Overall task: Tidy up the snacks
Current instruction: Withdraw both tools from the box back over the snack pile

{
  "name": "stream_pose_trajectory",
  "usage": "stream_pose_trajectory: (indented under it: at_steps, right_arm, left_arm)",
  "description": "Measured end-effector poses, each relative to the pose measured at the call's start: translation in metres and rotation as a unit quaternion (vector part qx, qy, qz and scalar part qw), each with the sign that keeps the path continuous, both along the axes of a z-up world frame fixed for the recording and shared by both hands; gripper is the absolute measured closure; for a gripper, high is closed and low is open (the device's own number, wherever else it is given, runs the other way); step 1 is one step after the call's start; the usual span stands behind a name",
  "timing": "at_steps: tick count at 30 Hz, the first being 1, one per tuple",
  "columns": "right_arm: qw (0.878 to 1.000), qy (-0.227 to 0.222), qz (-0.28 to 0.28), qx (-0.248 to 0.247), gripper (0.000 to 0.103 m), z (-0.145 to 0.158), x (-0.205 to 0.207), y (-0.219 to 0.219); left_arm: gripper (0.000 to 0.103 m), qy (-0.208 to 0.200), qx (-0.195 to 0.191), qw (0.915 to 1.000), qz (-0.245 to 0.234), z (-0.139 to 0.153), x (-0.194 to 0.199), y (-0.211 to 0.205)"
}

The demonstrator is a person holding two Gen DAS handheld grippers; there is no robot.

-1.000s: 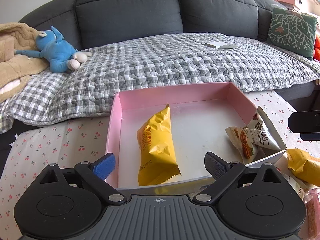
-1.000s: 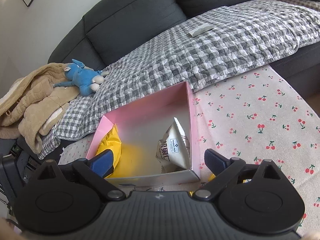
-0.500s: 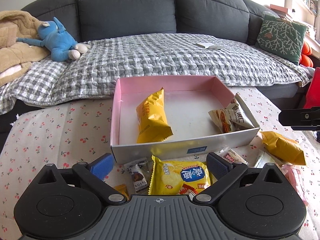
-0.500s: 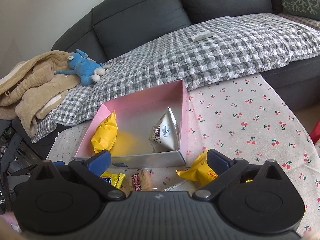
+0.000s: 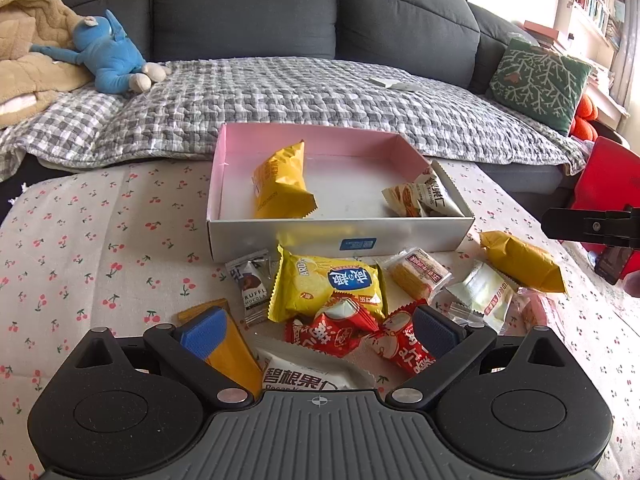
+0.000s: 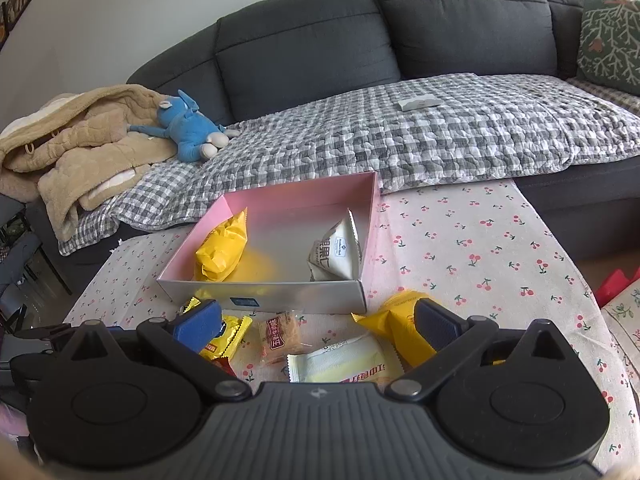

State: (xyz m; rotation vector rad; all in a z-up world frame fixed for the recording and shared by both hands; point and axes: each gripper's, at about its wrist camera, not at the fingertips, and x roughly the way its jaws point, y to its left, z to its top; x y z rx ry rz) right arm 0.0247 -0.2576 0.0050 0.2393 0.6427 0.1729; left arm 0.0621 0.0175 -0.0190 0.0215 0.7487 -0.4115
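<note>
Both my grippers, left (image 5: 318, 330) and right (image 6: 316, 322), are hanging wide open, holding nothing; I'm seeing the pink box (image 5: 218, 168) containing a yellow packet (image 5: 282, 184) at its left side and a white pouch (image 5: 430, 198) in its right corner.

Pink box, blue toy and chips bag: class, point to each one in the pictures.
Pink box (image 5: 224, 168): left wrist view, on its left inner wall.
Blue toy (image 6: 188, 128): right wrist view, on its body.
Chips bag (image 5: 320, 286): left wrist view, on its yellow front.
</note>
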Motion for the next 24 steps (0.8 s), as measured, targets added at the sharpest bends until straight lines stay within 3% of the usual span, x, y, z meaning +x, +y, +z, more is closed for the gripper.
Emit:
stream_pose_trajectory:
  at_steps: [5,16,20,24]
  right_arm:
    - [1.000,0.000,0.000,0.004,0.000,-0.008,-0.008,-0.006]
    - [0.998,0.015,0.053,-0.019,0.000,-0.025,-0.027,0.004]
    - [0.997,0.044,0.024,-0.059,0.000,-0.033,-0.031,0.008]
    - [0.995,0.073,-0.008,-0.065,0.001,-0.046,-0.032,0.001]
  left_arm:
    - [0.003,-0.002,-0.012,0.9997,-0.020,-0.006,-0.013,0.004]
    - [0.003,-0.016,0.014,0.9970,-0.074,-0.028,-0.037,0.005]
    - [0.003,-0.010,0.019,0.9976,-0.066,-0.033,-0.037,0.006]
    - [0.003,0.000,0.009,0.9988,-0.048,-0.036,-0.032,0.010]
